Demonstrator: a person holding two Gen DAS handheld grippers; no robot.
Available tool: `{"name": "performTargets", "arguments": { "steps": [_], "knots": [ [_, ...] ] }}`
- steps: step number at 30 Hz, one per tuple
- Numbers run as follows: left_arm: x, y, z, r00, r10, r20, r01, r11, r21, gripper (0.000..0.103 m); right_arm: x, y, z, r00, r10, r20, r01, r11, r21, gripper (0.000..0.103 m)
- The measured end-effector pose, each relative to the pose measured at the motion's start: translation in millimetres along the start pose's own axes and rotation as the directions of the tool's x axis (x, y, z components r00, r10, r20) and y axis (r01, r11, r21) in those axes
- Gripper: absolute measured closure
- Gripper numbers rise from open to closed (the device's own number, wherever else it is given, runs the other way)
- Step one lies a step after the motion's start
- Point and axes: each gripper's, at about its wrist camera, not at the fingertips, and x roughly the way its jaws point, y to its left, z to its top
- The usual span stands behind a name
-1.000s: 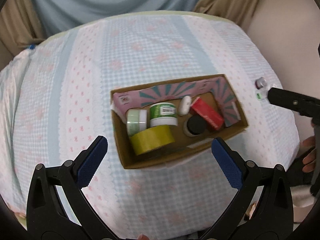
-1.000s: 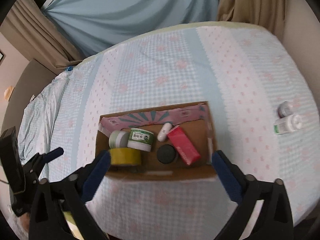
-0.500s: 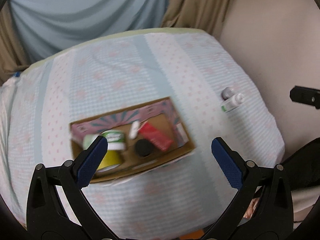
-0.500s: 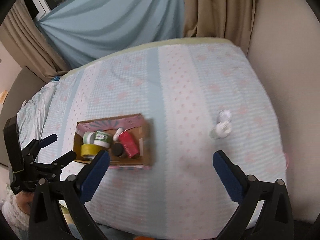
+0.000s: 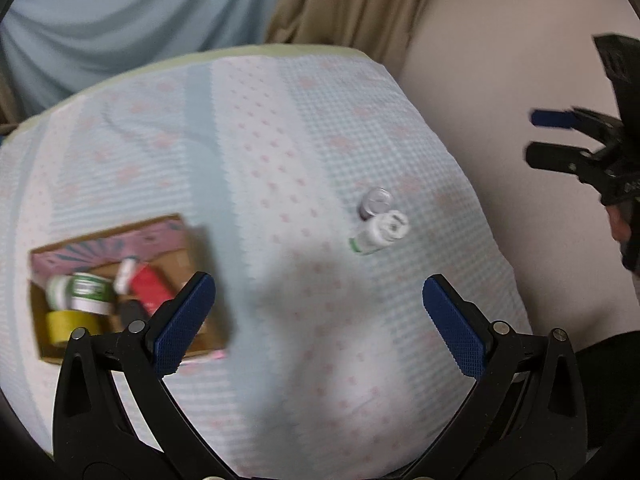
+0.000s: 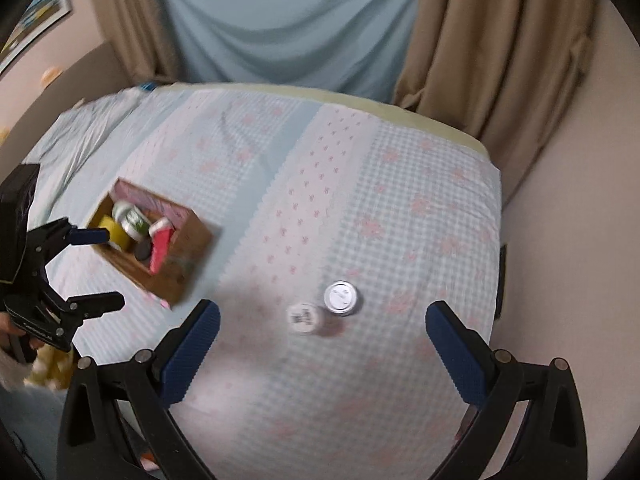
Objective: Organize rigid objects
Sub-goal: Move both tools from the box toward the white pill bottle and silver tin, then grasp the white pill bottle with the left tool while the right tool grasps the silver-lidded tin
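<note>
A cardboard box (image 5: 208, 256) (image 6: 192, 248) sits on the checked cloth and holds a yellow tape roll (image 5: 72, 326), a green-and-white jar (image 5: 90, 292), a red box (image 5: 150, 288) and a few more small items. A white bottle (image 5: 380, 234) (image 6: 305, 319) and a silver-lidded jar (image 5: 375, 202) (image 6: 341, 298) stand together on the cloth to the right of the box. My left gripper (image 5: 320, 320) is open and empty above the cloth between the box and the two containers. My right gripper (image 6: 322, 356) is open and empty just in front of them.
The cloth-covered table (image 6: 400, 184) ends at a beige wall (image 5: 500, 80) on the right. Curtains (image 6: 480, 40) hang behind it. Each gripper shows at the edge of the other's view: the right one (image 5: 560, 140) and the left one (image 6: 92, 268).
Both grippers have swung to the right, away from the box and toward the white bottle and the silver-lidded jar. Both stay open.
</note>
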Motion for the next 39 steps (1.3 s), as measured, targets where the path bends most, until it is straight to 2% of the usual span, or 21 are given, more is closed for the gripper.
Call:
{"name": "performTargets", "arguments": {
  "steps": [5,10,15,20,22,28,31,32,34,36,39],
  "knots": [
    [66.9,-40.4,-0.5,0.999,-0.048,-0.011,0.049,0.997,0.065,0.000,53.4,-31.3,-18.9,1.000,0.023,0.009,-0.021,0.988,-0.153,0.001],
    [145.3,-58.9,-2.3,0.997,-0.078,0.001,0.077,0.987,0.143,0.001,119.9,-57.5,-40.5,0.999,0.037,0.004,-0.034,0.959,-0.281,0.005],
    [205.5,-74.7,1.6,0.996,-0.089,-0.009,0.089,0.968,0.234,0.010,185.3,-74.9,-53.7,0.991,0.135,-0.019,-0.133,0.930,-0.342,0.014],
    [234.3,-80.7,-0.5,0.995,-0.099,-0.010,0.097,0.945,0.312,0.012,225.0,-68.6,-61.5,0.977,0.208,-0.036,-0.201,0.864,-0.462,0.019],
    [242.7,-80.7,-1.9,0.995,-0.100,-0.025,0.103,0.938,0.331,0.016,234.6,-66.1,-61.7,0.968,0.244,-0.051,-0.237,0.839,-0.490,0.027],
    [265.3,-75.5,0.9,0.992,-0.105,-0.068,0.122,0.928,0.351,0.031,244.6,-53.2,-69.2,0.959,0.277,-0.057,-0.255,0.759,-0.599,0.030],
    [270.8,-72.9,2.4,0.993,-0.100,-0.069,0.118,0.925,0.360,0.040,247.9,-48.7,-68.9,0.956,0.288,-0.054,-0.258,0.739,-0.623,0.038],
    [272.7,-71.2,3.1,0.994,-0.089,-0.066,0.107,0.925,0.364,0.049,250.0,-47.1,-68.8,0.957,0.286,-0.055,-0.256,0.731,-0.632,0.040],
    [275.7,-67.7,4.9,0.994,-0.088,-0.065,0.106,0.927,0.360,0.051,254.9,-43.9,-68.7,0.952,0.295,-0.084,-0.278,0.717,-0.639,0.052],
    [276.6,-63.0,6.6,0.993,-0.100,-0.067,0.117,0.933,0.340,0.051,255.1,-42.7,-68.1,0.953,0.292,-0.076,-0.270,0.715,-0.645,0.052],
    [275.2,-63.3,5.9,0.994,-0.094,-0.063,0.111,0.928,0.355,0.052,255.5,-43.5,-66.1,0.952,0.295,-0.084,-0.280,0.723,-0.632,0.052]
  ]
}}
